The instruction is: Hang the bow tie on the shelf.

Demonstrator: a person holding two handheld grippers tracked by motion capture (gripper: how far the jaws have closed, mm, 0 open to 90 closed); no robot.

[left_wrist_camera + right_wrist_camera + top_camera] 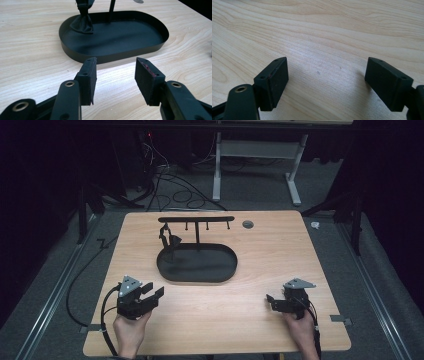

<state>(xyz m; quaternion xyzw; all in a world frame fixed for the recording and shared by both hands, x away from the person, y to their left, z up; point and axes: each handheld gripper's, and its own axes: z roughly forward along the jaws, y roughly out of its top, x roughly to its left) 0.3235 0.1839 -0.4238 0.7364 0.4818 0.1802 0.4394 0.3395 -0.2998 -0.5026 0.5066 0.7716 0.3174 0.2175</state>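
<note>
The left tool [151, 293] sits low over the pale wooden counter [260, 265], held from behind by the person's left hand [131, 332], with its two black jaws spread apart and nothing between them. In the left gripper view the left tool [115, 75] points straight at the black oval metal tray [155, 47]; the square pads [146, 80] are worn, with a reddish scuff on the edge of one. The jaw tips stop just short of the tray's near wall, with bare wood showing between.

The right tool [272, 301] is held by the person's right hand [302, 330] well away from the black oval metal tray [165, 270], on the near side of it and off toward the counter's right edge. Its jaws also stand wide apart and hold nothing; in the right gripper view the right tool [325, 82] looks down on plain wood grain with a faint speck or two.

The tray lies flat, toward the left of the counter's middle. From its far side rises a thin black upright post carrying a black horizontal bar with short pegs [196, 219]. A small black fabric piece, knotted like a bow [169, 239], hangs from the left part of that bar, its lower end just over the tray floor; whether it touches cannot be told. In the left gripper view the fabric piece [82, 23] is over the tray's far left part.

Beyond the tray, near the counter's far edge, is a small round grey grommet [247, 224]. Past the counter, cables lie on the grey floor [260, 185].
</note>
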